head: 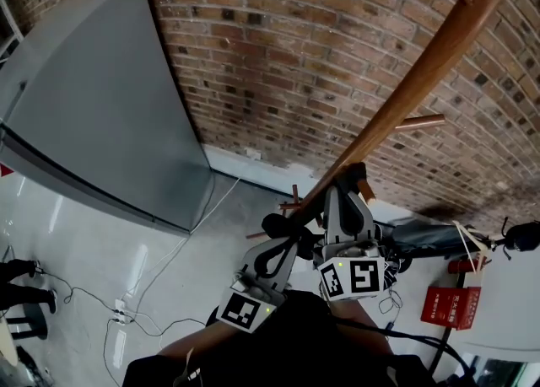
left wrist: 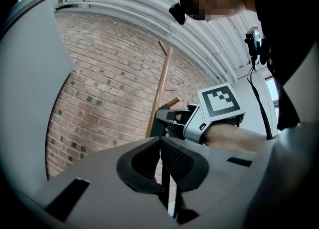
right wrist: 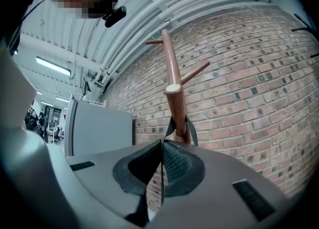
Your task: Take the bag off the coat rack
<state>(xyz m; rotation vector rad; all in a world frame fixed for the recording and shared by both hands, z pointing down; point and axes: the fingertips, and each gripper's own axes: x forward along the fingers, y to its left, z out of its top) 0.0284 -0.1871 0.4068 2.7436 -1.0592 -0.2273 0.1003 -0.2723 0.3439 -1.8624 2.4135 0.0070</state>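
Observation:
The wooden coat rack (head: 422, 65) slants down from the upper right of the head view to my grippers. A dark bag strap (right wrist: 191, 129) loops over a rack peg (right wrist: 174, 104). My right gripper (right wrist: 161, 144) is shut on that strap just below the peg, and in the head view it (head: 349, 181) sits against the pole. My left gripper (left wrist: 160, 141) is shut on a dark strap (left wrist: 166, 180) that runs down between its jaws; it (head: 278, 238) is just left of the right one. A dark mass (head: 287, 339) below the grippers may be the bag.
A brick wall (head: 278, 48) stands behind the rack. A tall grey cabinet (head: 93, 99) stands at the left. Cables and a power strip (head: 122, 314) lie on the floor. A red box (head: 451, 305) and dark objects (head: 430, 238) sit at the right.

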